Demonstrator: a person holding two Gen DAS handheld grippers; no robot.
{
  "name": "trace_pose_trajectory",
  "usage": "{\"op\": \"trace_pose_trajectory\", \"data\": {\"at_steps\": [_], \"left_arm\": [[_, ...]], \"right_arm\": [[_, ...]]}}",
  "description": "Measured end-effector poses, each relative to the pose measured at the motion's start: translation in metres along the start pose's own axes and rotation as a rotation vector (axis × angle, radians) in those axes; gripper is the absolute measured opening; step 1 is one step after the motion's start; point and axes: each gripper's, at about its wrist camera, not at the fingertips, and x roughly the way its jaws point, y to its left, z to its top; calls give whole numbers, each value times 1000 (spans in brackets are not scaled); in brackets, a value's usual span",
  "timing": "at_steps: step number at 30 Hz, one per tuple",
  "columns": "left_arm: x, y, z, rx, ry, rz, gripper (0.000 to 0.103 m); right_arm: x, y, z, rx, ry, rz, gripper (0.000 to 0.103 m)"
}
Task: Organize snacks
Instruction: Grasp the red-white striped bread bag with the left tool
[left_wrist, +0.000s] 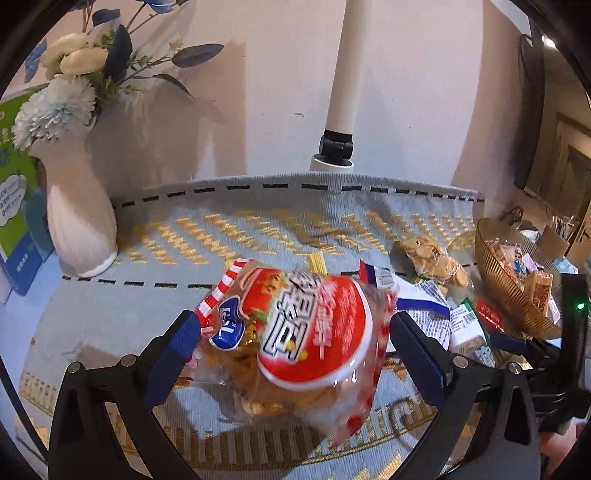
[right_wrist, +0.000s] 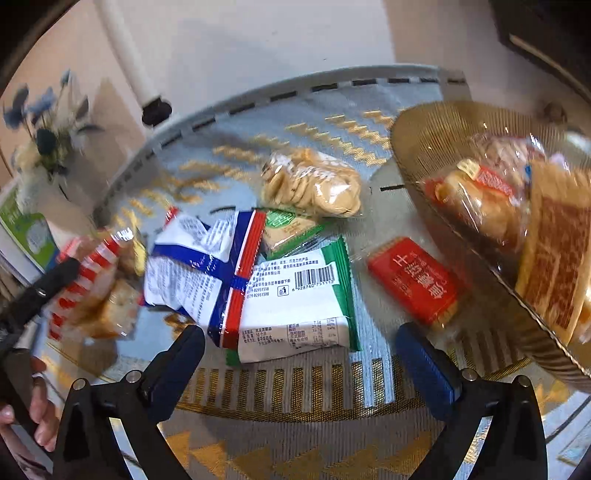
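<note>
The left tongs (left_wrist: 295, 332) are clamping a red-and-white snack bag (left_wrist: 295, 339) above the bench (left_wrist: 110, 317). The right tongs (right_wrist: 299, 354) are gaping wide, empty, over a white-and-green packet (right_wrist: 299, 295) bearing a barcode (digits blurred). A red wafer pack (right_wrist: 415, 280) is showing Chinese characters. The gold bowl (right_wrist: 424, 147) is holding wrapped pastries at the right edge; bare cloth is lying nearest the camera.

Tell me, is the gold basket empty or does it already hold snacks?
Not empty. The gold basket already holds several wrapped snacks, among them a clear bag of pastries and a brown patterned packet leaning against its side.
</note>
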Motion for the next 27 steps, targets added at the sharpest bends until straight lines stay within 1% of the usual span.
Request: {"op": "trace_pose_trajectory", "data": {"at_steps": [3, 5, 8, 27], "left_arm": [[0, 0, -2, 0, 4, 13, 102], [0, 0, -2, 4, 5, 14, 102], [0, -1, -3, 3, 3, 14, 102], [1, -1, -4, 2, 1, 19, 102]], "right_arm": [[8, 14, 1, -69, 34, -89, 103], [11, 18, 0, -95, 46, -119, 103], [12, 16, 1, -87, 42, -108, 103], [12, 14, 2, -92, 43, -115, 103]]}}
